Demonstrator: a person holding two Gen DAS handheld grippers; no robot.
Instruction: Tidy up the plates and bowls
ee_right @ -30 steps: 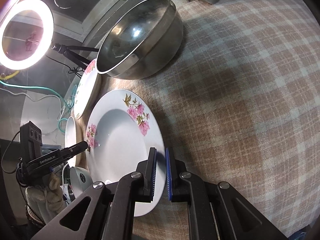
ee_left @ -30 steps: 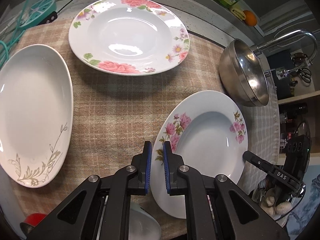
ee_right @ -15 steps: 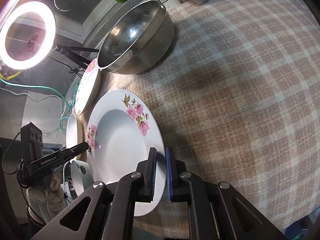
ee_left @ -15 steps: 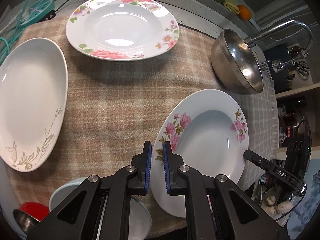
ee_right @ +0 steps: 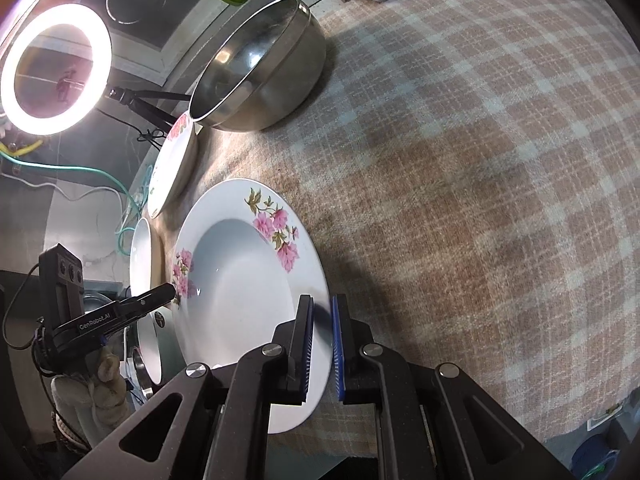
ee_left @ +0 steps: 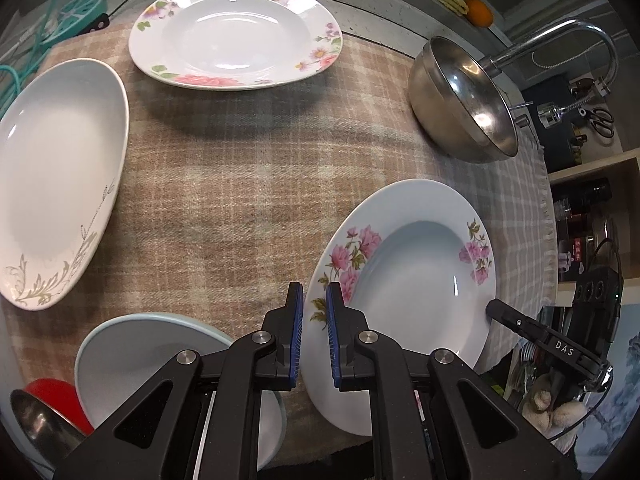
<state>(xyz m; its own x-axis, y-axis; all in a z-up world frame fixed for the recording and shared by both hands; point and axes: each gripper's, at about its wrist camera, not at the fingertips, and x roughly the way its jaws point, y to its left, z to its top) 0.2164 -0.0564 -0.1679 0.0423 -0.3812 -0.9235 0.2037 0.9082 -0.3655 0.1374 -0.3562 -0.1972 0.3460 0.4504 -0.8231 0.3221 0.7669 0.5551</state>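
Note:
A white deep plate with pink flowers [ee_left: 416, 280] is held between both grippers above the checked cloth [ee_left: 224, 200]. My left gripper [ee_left: 315, 336] is shut on its left rim. My right gripper [ee_right: 321, 350] is shut on its opposite rim [ee_right: 240, 292]. A larger rose-patterned plate [ee_left: 236, 32] lies at the back of the cloth. A white oval plate with grey leaves [ee_left: 56, 176] lies at the left. A steel bowl [ee_left: 464, 104] stands at the back right, also in the right wrist view [ee_right: 260, 68].
A pale blue bowl [ee_left: 152, 360] sits at the near left edge, with a red bowl [ee_left: 56, 400] and a steel spoon [ee_left: 36, 420] beside it. A tap [ee_left: 560, 36] rises behind the steel bowl. A ring light [ee_right: 52, 68] stands beyond the table.
Both grippers have drawn back and up with the pink-flowered plate. The pale blue bowl and red bowl have come into the left wrist view.

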